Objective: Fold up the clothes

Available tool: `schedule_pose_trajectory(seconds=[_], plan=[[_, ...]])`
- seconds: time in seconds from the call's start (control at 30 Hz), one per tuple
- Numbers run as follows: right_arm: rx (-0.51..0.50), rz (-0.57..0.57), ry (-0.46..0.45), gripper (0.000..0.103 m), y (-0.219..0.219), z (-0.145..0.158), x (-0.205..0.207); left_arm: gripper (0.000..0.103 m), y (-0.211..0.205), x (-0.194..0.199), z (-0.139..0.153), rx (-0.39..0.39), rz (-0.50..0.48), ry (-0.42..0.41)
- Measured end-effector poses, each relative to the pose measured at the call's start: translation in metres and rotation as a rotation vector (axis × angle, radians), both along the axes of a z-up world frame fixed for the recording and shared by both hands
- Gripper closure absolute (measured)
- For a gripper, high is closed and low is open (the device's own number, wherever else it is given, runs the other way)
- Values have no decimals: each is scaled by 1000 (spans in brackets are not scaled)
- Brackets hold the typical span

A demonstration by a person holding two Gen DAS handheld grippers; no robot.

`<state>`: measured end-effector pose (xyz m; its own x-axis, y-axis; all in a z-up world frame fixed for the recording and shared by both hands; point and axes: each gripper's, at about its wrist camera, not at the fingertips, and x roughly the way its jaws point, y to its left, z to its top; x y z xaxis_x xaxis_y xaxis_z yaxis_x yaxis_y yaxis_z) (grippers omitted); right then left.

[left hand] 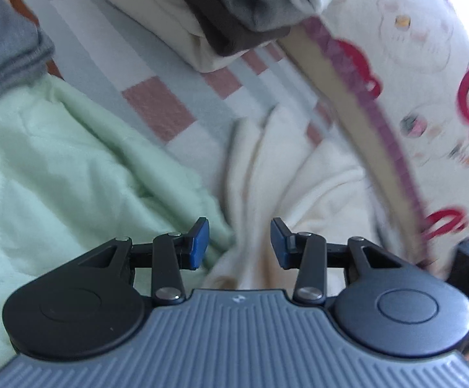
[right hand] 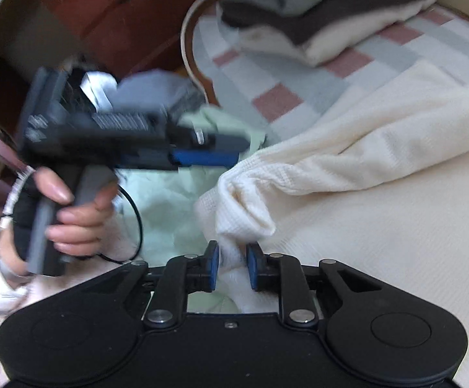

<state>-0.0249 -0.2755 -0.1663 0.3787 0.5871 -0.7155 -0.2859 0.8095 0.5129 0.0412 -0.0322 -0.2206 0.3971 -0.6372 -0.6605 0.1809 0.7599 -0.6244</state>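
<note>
Right claw | narrowly parted (cream sweater fold between) | left claw released

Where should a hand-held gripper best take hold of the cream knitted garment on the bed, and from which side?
Probably at the bunched fold of the cream knitted garment on its end nearest the green cloth. There the knit stands up in a raised ridge, thin enough to fit between the pads, while the rest lies flat. Come from above and from the near edge, along the ridge.
</note>
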Motion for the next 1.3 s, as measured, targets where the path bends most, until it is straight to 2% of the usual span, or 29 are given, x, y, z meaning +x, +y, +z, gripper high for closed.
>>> schedule_pose_trajectory(seconds=[0.07,0.13,0.2,0.33,0.47,0.57,0.63,0.67,0.73,0.77,0.8,0.83,0.87,0.9,0.93,1.03,1.17,1.27,1.3], plan=[[11,-92,-10,75,-25,13,-12,62,0,-4,5,13,-11,-21],[10,-222,-15,71,-55,29,-29,62,-1,-6,12,-6,-17,-49],[-30,-322,-36,70,-78,40,-53,62,-4,-8,21,-10,-29,-82],[-96,-442,-15,68,-105,47,-96,62,-15,-14,30,-14,-96,-115],[-103,-434,30,65,-102,41,-116,58,-30,-21,32,15,-166,-116],[-95,-385,34,51,-86,34,-116,56,-40,-23,31,53,-198,-116],[-122,-368,29,48,-75,26,-111,52,-46,-21,28,63,-220,-103],[-140,-362,25,43,-70,21,-107,51,-49,-20,26,68,-230,-96],[-199,-394,3,38,-63,13,-102,51,-60,-18,23,146,-251,-104],[-232,-418,-11,38,-61,9,-100,52,-67,-19,22,191,-267,-119],[-265,-442,-25,41,-58,4,-98,64,-71,-22,23,231,-277,-149],[-278,-465,-46,62,-58,3,-99,88,-74,-27,23,286,-274,-182],[-282,-476,-73,81,-59,6,-103,88,-76,-31,24,340,-272,-203],[-310,-473,-85,82,-61,9,-107,88,-74,-35,27,356,-263,-223],[-334,-477,-81,84,-62,12,-111,88,-68,-39,32,333,-235,-232],[-251,-567,-35,86,-77,7,-126,87,-62,-49,47,274,-214,-241],[-157,-619,-3,86,-91,-4,-129,81,-67,-49,28,379,-180,-210],[-170,-601,-9,86,-88,-3,-128,81,-51,-41,27,342,-72,-172],[-169,-599,-10,86,-87,-3,-128,82,-47,-38,30,399,-23,-196]])
